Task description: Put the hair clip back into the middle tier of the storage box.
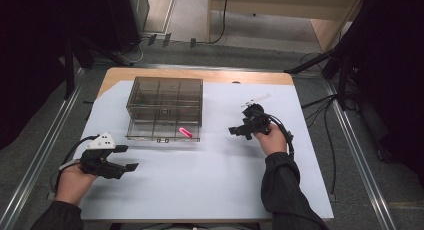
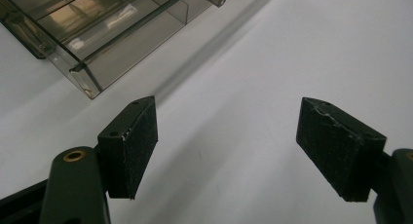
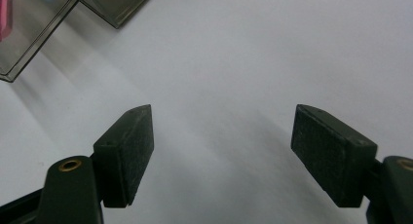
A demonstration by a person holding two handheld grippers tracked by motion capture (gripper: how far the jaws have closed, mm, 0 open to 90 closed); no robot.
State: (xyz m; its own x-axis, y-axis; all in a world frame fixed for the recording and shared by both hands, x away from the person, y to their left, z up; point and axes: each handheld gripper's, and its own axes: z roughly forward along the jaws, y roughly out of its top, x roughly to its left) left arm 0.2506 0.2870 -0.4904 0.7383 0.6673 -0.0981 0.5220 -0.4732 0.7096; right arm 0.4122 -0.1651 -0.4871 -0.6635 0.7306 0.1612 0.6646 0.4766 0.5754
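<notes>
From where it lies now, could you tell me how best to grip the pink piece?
Grip the pink piece across its narrow middle, coming from above: it lies flat and slanted inside the box's front right compartment, so walls block a side approach.

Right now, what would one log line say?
left gripper: open, empty | right gripper: open, empty | clear box: on table | pink thing: inside box

Dark long sleeves (image 1: 282,190) cover both forearms. Each hand carries a black two-jaw gripper with a trailing black cable; the left gripper (image 1: 128,157) bears a grey three-cornered plate. Jaw pads (image 2: 139,146) are matte black, brass-eyed at the pivots.
</notes>
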